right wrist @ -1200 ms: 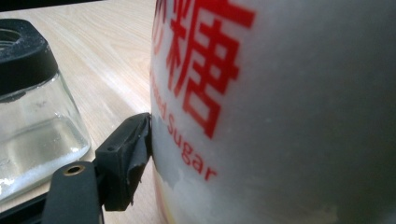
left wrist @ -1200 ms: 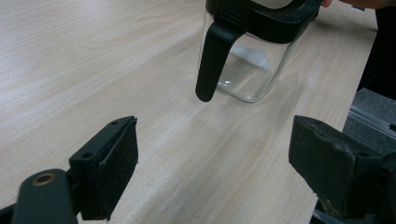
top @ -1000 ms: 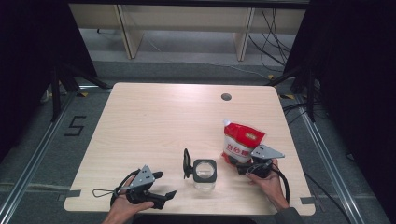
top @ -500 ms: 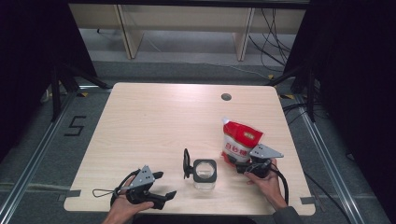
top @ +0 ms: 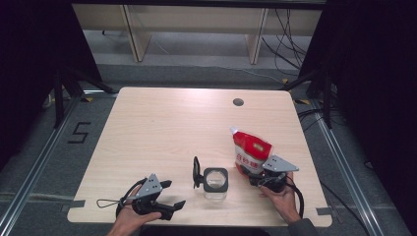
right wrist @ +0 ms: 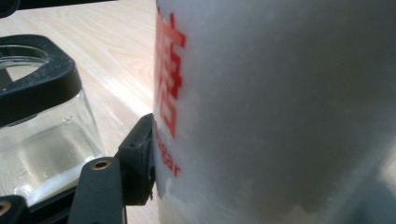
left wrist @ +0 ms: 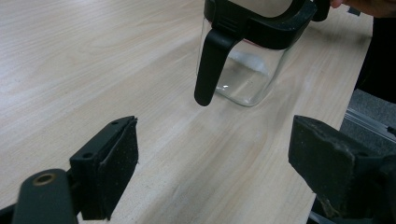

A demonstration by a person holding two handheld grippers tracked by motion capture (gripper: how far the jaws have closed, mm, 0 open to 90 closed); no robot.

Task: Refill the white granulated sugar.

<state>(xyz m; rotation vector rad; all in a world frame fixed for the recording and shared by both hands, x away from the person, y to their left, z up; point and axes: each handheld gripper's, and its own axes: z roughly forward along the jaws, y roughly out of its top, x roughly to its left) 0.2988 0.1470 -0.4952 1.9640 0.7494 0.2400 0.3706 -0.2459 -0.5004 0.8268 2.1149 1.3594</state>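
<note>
A red and white sugar bag [top: 251,150] stands at the table's front right. My right gripper [top: 252,173] has it between its jaws, which have just been closing. In the right gripper view the left pad [right wrist: 140,161] lies against the bag [right wrist: 280,93], and the other pad is hidden behind it. Left of the bag stands a clear glass jar [top: 215,181] with a black rim and a raised black lid flap [top: 196,172]. My left gripper [top: 173,193] rests open at the front left, pointing at the jar [left wrist: 247,70] from a short way off, with nothing between its jaws.
The wooden table [top: 172,128] has a round cable hole [top: 238,102] at the back right. The jar [right wrist: 42,116] stands close beside the bag. The front edge runs just below both hands. Shelf legs and cables lie on the floor beyond.
</note>
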